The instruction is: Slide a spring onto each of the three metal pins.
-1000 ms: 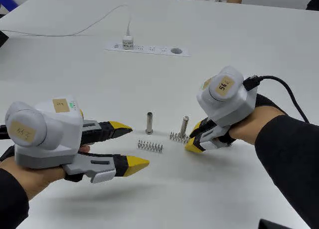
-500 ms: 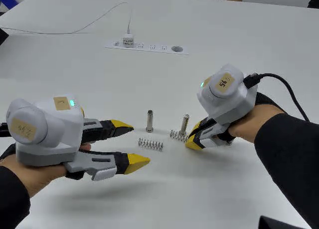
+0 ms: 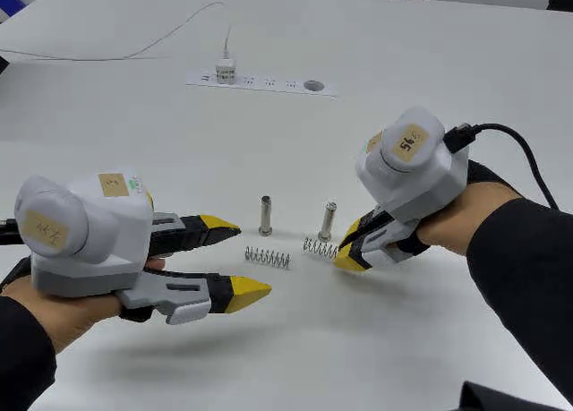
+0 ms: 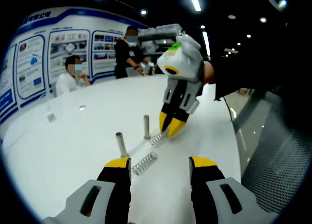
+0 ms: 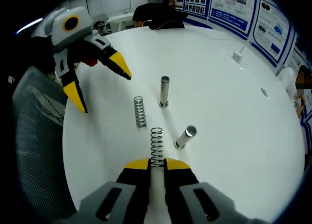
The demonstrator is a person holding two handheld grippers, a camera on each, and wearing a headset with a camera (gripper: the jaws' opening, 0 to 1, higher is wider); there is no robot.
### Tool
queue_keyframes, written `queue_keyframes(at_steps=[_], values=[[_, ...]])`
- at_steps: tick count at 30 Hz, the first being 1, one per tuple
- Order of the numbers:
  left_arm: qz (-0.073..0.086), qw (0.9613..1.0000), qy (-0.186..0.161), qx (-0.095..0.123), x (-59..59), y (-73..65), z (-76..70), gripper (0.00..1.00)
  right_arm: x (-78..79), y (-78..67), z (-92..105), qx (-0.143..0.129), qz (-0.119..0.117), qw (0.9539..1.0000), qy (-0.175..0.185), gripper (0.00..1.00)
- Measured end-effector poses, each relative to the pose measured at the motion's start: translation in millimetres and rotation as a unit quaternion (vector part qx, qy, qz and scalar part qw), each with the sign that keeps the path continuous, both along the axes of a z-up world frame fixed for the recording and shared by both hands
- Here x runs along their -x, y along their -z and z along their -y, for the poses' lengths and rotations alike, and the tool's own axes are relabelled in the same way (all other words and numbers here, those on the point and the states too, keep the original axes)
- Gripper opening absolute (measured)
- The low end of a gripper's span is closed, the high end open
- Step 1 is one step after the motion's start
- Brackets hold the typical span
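Two metal pins stand upright on the white table, one on the left (image 3: 266, 216) and one on the right (image 3: 328, 221). A loose spring (image 3: 268, 257) lies flat in front of the left pin. My right gripper (image 3: 347, 252) is low on the table and shut on the end of a second spring (image 5: 156, 145), which lies just beside the right pin (image 5: 185, 137). My left gripper (image 3: 237, 257) hovers open to the left of the loose spring (image 4: 145, 163), with nothing between its fingers. In the left gripper view, the right gripper (image 4: 171, 125) holds its spring (image 4: 157, 137) near the pins.
A white power strip (image 3: 264, 82) with a plugged-in charger and cable lies at the back of the table. People sit and stand at the table's far side (image 4: 73, 72). A mesh chair back (image 5: 36, 136) is near the table edge.
The head camera has shifted a little. The grippers, pins and springs stand as before.
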State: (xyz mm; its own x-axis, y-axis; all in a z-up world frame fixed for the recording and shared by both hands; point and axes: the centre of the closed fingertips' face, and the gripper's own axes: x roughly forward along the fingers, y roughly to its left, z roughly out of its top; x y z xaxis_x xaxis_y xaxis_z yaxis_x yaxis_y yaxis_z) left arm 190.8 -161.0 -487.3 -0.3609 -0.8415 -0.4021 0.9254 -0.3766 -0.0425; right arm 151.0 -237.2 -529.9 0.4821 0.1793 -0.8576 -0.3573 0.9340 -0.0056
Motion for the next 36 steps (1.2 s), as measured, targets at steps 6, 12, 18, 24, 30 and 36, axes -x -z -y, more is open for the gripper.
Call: queue_keyframes(at_steps=[6, 12, 18, 24, 30, 36], values=[[0.0, 1.0, 0.007, 0.0, 4.7, 0.6, 1.7, 0.49, 4.6, -18.1, -7.5, 0.002, 0.005, 0.9999, -0.012, 0.12], [-0.001, 0.9999, 0.016, -0.004, 10.0, 1.6, 3.7, 0.49, 9.3, -32.7, -18.0, 0.008, 0.006, 0.9992, -0.039, 0.12], [0.003, 0.9995, 0.032, -0.004, 19.0, 0.6, 6.5, 0.48, 12.8, -39.4, -28.6, 0.018, 0.003, 0.9972, -0.073, 0.12], [0.008, 0.9988, 0.047, -0.001, 27.1, -3.4, 10.0, 0.46, 14.8, -41.1, -39.7, 0.018, -0.001, 0.9948, -0.1, 0.12], [0.013, 0.9979, 0.064, 0.002, 34.4, -6.0, 12.6, 0.42, 14.2, -45.4, -48.3, 0.024, 0.0, 0.9918, -0.126, 0.12], [0.018, 0.9966, 0.08, 0.007, 42.1, -8.9, 15.6, 0.35, 12.5, -49.5, -53.4, 0.03, 0.002, 0.9895, -0.141, 0.12]])
